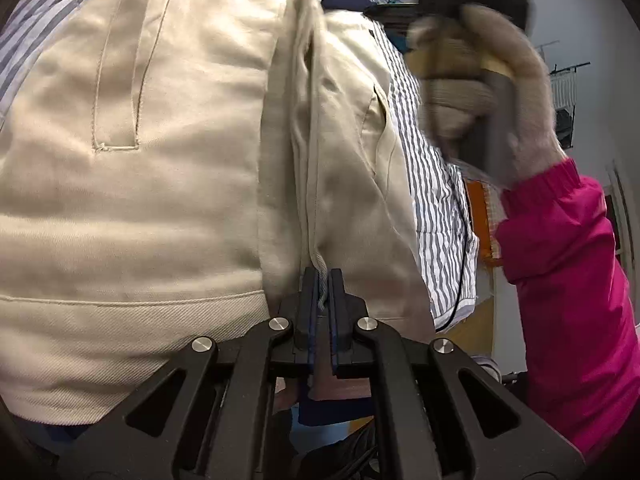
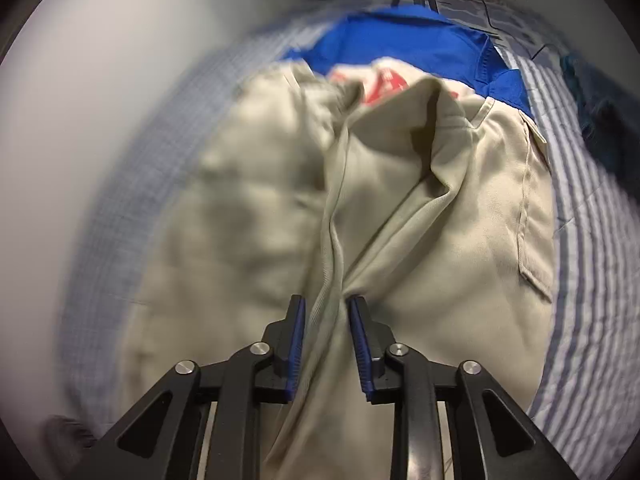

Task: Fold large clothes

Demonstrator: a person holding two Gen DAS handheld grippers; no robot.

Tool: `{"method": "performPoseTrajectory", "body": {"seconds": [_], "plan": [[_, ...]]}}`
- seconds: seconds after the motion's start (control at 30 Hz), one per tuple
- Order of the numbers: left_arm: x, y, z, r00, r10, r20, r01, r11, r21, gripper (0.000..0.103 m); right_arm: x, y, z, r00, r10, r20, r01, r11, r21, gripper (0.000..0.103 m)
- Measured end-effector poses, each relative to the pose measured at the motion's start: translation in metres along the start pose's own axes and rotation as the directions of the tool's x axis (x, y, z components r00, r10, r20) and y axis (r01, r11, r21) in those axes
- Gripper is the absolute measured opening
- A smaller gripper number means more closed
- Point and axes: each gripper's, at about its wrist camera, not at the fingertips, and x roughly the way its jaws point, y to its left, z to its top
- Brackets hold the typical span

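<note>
Left wrist view: left gripper [image 1: 323, 280] clamping tight on a bunched edge of the cream trousers [image 1: 140, 200], pads pressed together with a fold of cloth and a bit of cord pinched between them. Spreading outward from that pinch, up and to both sides, lying flat on the striped bedding [image 1: 436, 200] — a welt pocket showing at upper left, a waistband running along the lower left. Crossing in at the right, a gloved hand [image 1: 480, 92] in a pink sleeve [image 1: 568, 260], blurred, gripping the handle of the other tool.

Right wrist view: right gripper [image 2: 327, 312] standing part open, a ridge of the same cloth running up between the pads [image 2: 298, 344] but not visibly squeezed by them. Stretching away from the jaws along that central crease toward a blue garment [image 2: 400, 52] at the far end of the bed.

Judging the coming move: long axis of the trousers running straight ahead of both tools, left one alone gripping — so probably letting the right side slip free while anchoring with the left.
</note>
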Motion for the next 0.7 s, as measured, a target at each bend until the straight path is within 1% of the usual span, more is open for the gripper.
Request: {"method": "performPoseTrajectory", "body": {"seconds": [0.03, 0.07, 0.1, 0.17, 0.2, 0.27, 0.37, 0.5, 0.57, 0.63, 0.67, 0.7], "plan": [[0.001, -0.004, 0.0, 1.0, 0.002, 0.002, -0.002, 1.0, 0.012, 0.002, -0.014, -0.005, -0.002, 0.998, 0.055, 0.027, -0.055, 0.998, 0.006, 0.026], [0.002, -0.007, -0.001, 1.0, 0.005, 0.003, -0.005, 1.0, 0.023, 0.002, -0.034, -0.015, -0.005, 0.99, 0.12, 0.077, -0.122, 0.992, 0.015, 0.026], [0.0, -0.005, -0.002, 1.0, 0.008, 0.004, -0.008, 0.999, 0.031, 0.002, -0.046, -0.023, -0.007, 0.985, 0.134, 0.111, -0.138, 0.99, 0.029, 0.026], [0.001, -0.008, -0.003, 1.0, 0.011, 0.003, -0.011, 0.999, 0.043, 0.002, -0.066, -0.048, -0.007, 0.977, 0.128, 0.17, -0.146, 0.985, 0.094, 0.028], [0.001, -0.009, -0.003, 1.0, 0.011, 0.003, -0.011, 0.999, 0.043, 0.002, -0.069, -0.056, -0.006, 0.977, 0.118, 0.18, -0.14, 0.983, 0.119, 0.028], [-0.001, -0.008, 0.0, 1.0, 0.007, 0.005, -0.007, 0.999, 0.042, 0.002, -0.07, -0.074, 0.001, 0.981, 0.053, 0.187, -0.087, 0.981, 0.175, 0.027], [-0.018, 0.001, 0.008, 1.0, 0.001, 0.006, -0.001, 0.998, 0.055, 0.002, -0.052, -0.08, 0.017, 0.987, -0.019, 0.161, -0.014, 0.98, 0.198, 0.025], [-0.017, 0.01, 0.007, 1.0, 0.006, -0.002, -0.006, 0.997, 0.077, 0.002, -0.011, -0.081, 0.039, 0.991, -0.051, 0.123, 0.02, 0.97, 0.241, 0.025], [-0.018, 0.011, 0.007, 1.0, 0.009, -0.003, -0.008, 0.996, 0.087, 0.002, 0.006, -0.067, 0.047, 0.993, -0.038, 0.111, 0.012, 0.974, 0.226, 0.024], [-0.018, 0.01, 0.007, 1.0, 0.009, 0.001, -0.009, 0.996, 0.092, 0.002, 0.028, -0.047, 0.054, 0.995, 0.008, 0.098, -0.028, 0.98, 0.195, 0.024], [-0.02, 0.009, 0.007, 1.0, 0.009, 0.001, -0.01, 0.995, 0.097, 0.002, 0.04, -0.034, 0.056, 0.997, 0.035, 0.074, -0.048, 0.984, 0.171, 0.022], [-0.021, 0.009, 0.008, 1.0, 0.007, 0.003, -0.008, 0.995, 0.1, 0.002, 0.048, -0.025, 0.056, 0.998, 0.047, 0.05, -0.054, 0.987, 0.15, 0.022]]}}
